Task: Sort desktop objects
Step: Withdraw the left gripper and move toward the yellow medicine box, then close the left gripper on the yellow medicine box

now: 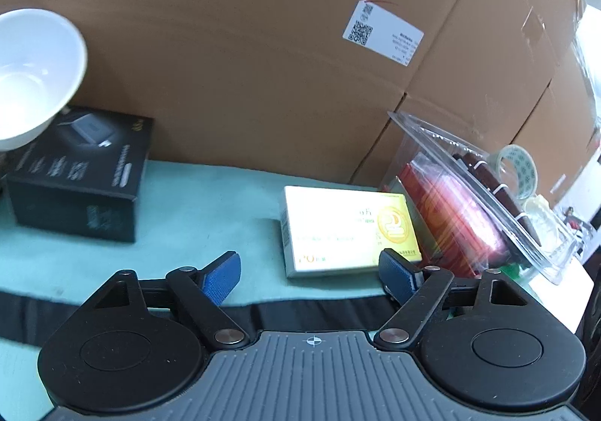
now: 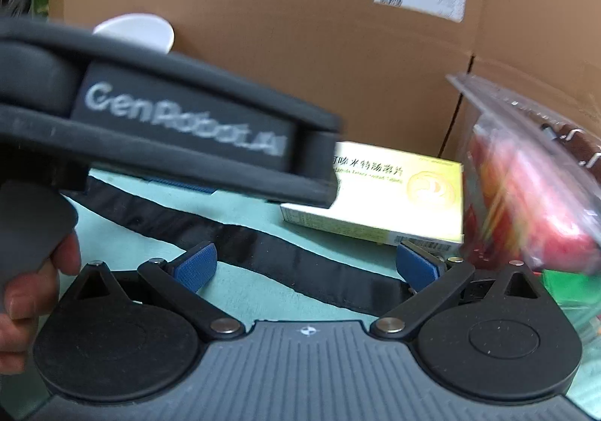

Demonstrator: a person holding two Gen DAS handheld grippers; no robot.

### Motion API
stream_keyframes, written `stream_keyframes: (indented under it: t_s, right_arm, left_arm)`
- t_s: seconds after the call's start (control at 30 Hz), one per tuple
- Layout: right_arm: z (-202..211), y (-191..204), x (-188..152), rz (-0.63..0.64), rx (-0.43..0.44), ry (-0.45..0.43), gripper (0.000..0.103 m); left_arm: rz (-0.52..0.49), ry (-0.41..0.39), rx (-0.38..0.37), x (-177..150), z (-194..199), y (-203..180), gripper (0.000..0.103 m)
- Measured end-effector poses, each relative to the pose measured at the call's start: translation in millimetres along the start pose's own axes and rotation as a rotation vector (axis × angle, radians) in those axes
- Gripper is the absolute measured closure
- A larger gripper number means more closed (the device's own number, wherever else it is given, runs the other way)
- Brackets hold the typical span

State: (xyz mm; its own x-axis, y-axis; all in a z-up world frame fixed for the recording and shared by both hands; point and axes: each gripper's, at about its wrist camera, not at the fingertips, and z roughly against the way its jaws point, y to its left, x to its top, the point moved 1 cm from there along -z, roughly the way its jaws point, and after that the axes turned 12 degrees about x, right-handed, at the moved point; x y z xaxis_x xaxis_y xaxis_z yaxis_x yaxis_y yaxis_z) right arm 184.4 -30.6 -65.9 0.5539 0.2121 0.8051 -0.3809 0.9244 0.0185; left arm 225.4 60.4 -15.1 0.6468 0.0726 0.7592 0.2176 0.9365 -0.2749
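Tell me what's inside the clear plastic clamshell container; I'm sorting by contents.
Through the clear plastic clamshell container, tilted beside the yellow cardboard box, red-orange striped packaging and dark brown pieces show. Glare and the lid hide what they are.

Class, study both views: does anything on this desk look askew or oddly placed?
Yes. The white bowl sits tipped on the black box, its rim overhanging. The clear plastic container leans at a slant beside the yellow box, which lies flat.

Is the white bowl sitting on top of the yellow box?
No, the white bowl rests on the black box, far from the yellow box.
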Motion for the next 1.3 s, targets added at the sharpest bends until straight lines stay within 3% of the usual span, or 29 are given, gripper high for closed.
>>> stream_keyframes:
  t_s: [0.23, 0.6, 0.63, 0.73, 0.9, 1.07, 1.3]
  right_arm:
    - [-9, -15, 6, -0.096, 0.011, 0.006, 0.006]
    - [-6, -14, 2, -0.114, 0.022, 0.006, 0.007]
    - [-6, -13, 2, -0.113, 0.022, 0.005, 0.008]
    - [-3, -12, 0, -0.117, 0.024, 0.003, 0.008]
    - [6, -9, -6, -0.124, 0.026, -0.007, 0.01]
    - [17, -6, -13, -0.126, 0.021, -0.021, 0.014]
    - [42, -1, -26, -0.114, 0.055, -0.02, 0.032]
  left_arm:
    - [-0.014, 0.044, -0.044, 23, -30, 3, 0.017]
    - [-0.19, 0.079, -0.105, 55, -62, -13, 0.02]
    - [-0.209, 0.091, -0.113, 56, -65, -15, 0.021]
    - [-0.28, 0.086, -0.097, 51, -65, -20, 0.043]
    - [-0.299, 0.083, -0.073, 39, -49, -15, 0.057]
    - [-0.271, 0.102, -0.065, 24, -38, -11, 0.061]
    - [-0.254, 0.123, -0.038, -7, -11, -19, 0.068]
